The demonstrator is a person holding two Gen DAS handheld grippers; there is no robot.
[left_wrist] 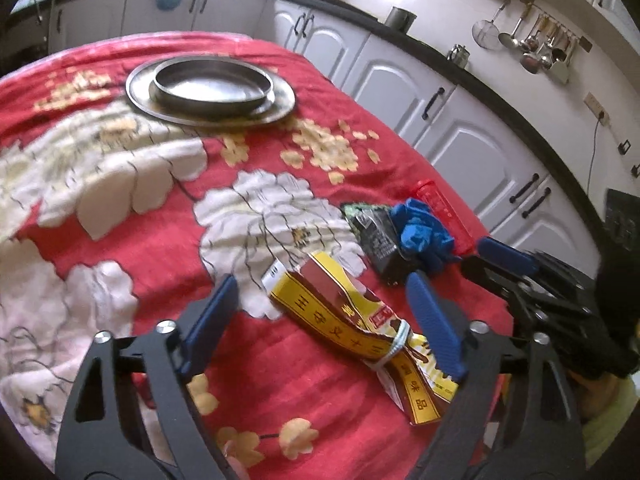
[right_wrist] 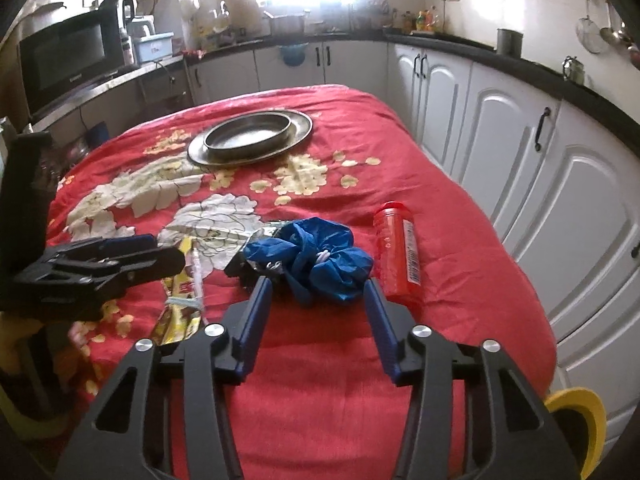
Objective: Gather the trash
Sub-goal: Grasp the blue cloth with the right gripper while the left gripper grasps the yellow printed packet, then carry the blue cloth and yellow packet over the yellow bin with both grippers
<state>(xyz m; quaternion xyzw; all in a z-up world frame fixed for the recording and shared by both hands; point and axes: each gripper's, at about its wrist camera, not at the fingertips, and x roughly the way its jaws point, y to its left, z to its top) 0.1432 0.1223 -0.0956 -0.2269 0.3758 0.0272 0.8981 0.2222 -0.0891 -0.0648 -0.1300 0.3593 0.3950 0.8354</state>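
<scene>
A yellow and red packet (left_wrist: 352, 320) bound with a rubber band lies on the red cloth between the fingers of my left gripper (left_wrist: 323, 280), which is open with its pads clear of the packet. A crumpled blue plastic piece (right_wrist: 320, 256) sits at the fingertips of my right gripper (right_wrist: 317, 282), whose jaws stand open around its near edge. A black foil wrapper (right_wrist: 248, 264) lies partly under the blue piece. To their right lies a red bottle (right_wrist: 396, 252) on its side. The packet (right_wrist: 182, 292) also shows in the right wrist view, below the left gripper (right_wrist: 168, 252).
A round metal plate (right_wrist: 296, 136) with an oval metal dish (right_wrist: 248, 136) on it stands at the far end of the table. The floral red cloth (right_wrist: 400, 152) covers the whole table. White cabinets (right_wrist: 520, 128) run close along the table's right side.
</scene>
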